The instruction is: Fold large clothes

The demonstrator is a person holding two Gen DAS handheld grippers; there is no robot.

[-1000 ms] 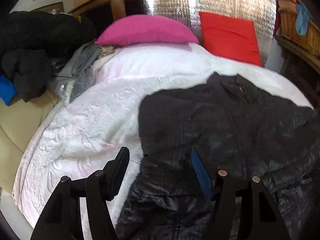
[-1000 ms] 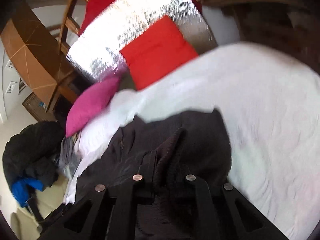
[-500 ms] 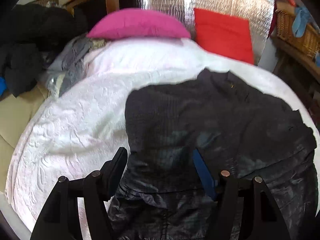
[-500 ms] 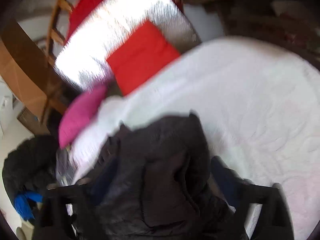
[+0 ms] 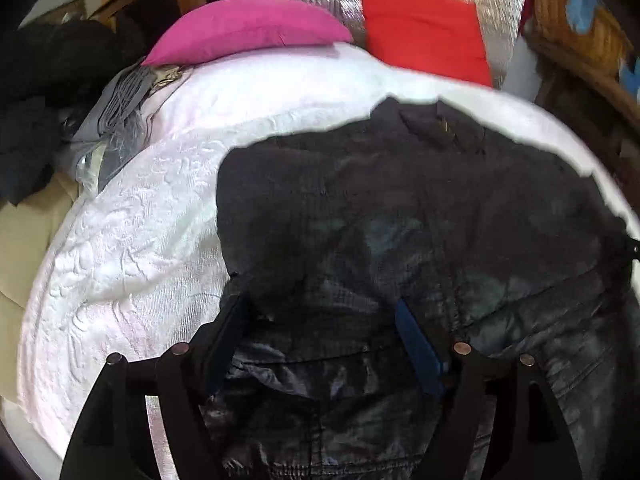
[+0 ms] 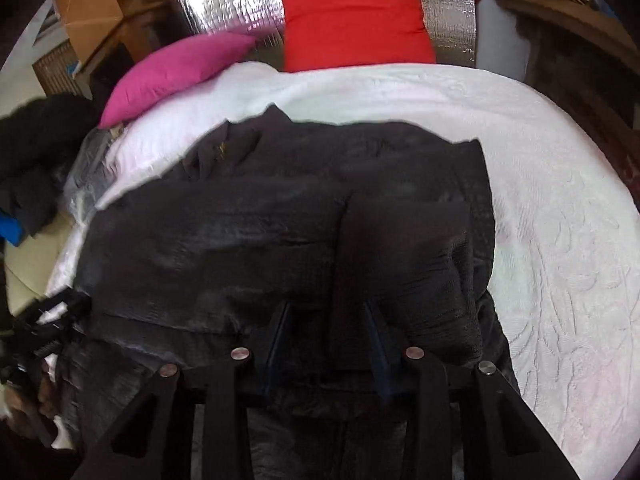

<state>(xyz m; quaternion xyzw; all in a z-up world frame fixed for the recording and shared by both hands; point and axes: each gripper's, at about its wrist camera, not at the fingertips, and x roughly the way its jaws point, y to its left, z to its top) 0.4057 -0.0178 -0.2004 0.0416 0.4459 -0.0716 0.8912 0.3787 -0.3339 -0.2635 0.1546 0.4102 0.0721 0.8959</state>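
Fingers first: left gripper [image 5: 324, 320] is spread wide over the black jacket [image 5: 400, 208] and has just been opening; right gripper [image 6: 326, 328] sits narrower after closing in, a dark fold between its pads, contact hard to tell. Jacket lies spread mid-bed on the white quilt [image 6: 560, 220], hem cut off below. Pink pillow [image 5: 248, 34] and red cushion [image 6: 352, 20] sit at the head edge. Sleeve's been dropped since before.

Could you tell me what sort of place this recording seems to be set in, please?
Most likely a bedroom at home: a bed under a white textured bedspread, a pink pillow and red cushion at its head, and the dark jacket spread out for folding.
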